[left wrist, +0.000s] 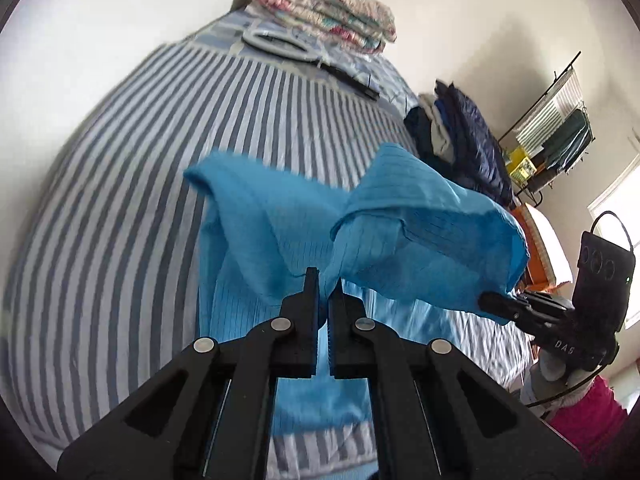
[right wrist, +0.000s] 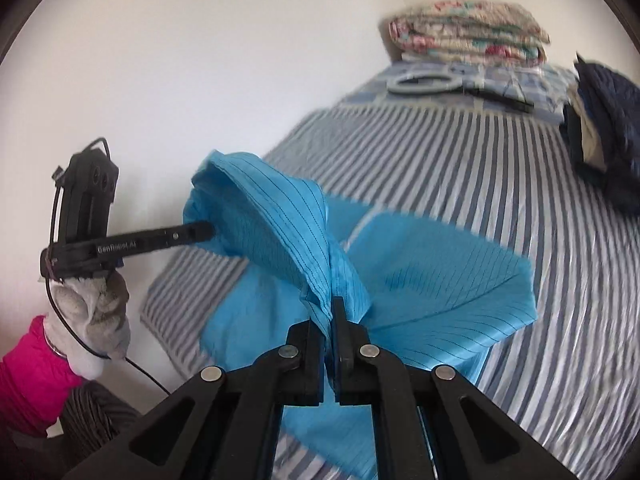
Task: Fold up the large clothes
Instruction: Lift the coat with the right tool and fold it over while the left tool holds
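Observation:
A bright blue garment [left wrist: 280, 216] with thin dark pinstripes lies partly on the striped bed [left wrist: 120, 200] and is lifted at two points. My left gripper [left wrist: 323, 280] is shut on a bunched fold of it above the bed. My right gripper [right wrist: 332, 312] is shut on another fold, the cloth rising between its fingers. In the left wrist view the right gripper [left wrist: 490, 302] grips the garment's right edge. In the right wrist view the left gripper [right wrist: 204, 230] holds the garment [right wrist: 420, 272] at the left. The lower part rests flat on the bed [right wrist: 520, 160].
A folded floral quilt [left wrist: 320, 4] sits at the bed's head, with a white ring-shaped object [left wrist: 276, 42] in front of it. A pile of dark blue clothes [left wrist: 460, 136] lies on the bed's right side. A rack [left wrist: 552, 120] stands by the wall.

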Motion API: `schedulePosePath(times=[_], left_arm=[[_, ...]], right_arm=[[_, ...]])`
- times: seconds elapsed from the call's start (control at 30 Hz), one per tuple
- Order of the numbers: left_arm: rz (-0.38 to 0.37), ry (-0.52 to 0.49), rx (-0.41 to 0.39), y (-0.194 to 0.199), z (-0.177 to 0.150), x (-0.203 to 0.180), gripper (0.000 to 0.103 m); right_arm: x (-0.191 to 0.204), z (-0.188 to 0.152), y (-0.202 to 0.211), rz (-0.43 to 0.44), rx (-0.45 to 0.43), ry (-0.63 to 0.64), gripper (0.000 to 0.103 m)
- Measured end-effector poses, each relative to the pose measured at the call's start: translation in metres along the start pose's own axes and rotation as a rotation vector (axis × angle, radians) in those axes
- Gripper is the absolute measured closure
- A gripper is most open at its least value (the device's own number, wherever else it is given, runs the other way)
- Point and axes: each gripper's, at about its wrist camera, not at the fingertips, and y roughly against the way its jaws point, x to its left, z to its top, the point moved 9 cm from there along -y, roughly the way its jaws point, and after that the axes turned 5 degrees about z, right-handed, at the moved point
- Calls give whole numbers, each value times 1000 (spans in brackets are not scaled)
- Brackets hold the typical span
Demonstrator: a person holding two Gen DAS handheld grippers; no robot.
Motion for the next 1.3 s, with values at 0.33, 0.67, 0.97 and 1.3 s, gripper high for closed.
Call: schedulePosePath(times=[0.33, 0.67, 0.97, 1.3], left_arm=[[39, -65, 106, 3, -100, 19, 102], [32, 82, -16, 51, -71, 52, 60], [-37, 335, -8, 7, -8, 97, 47], [-52, 357, 89, -47, 7, 101, 100]], right_arm=[[-1, -84, -14, -84, 72, 51, 102], [-2, -112, 43, 10, 28, 71, 65], [-82, -84, 44, -70, -54, -256, 36], [-131, -68, 1, 43, -47, -472, 85]])
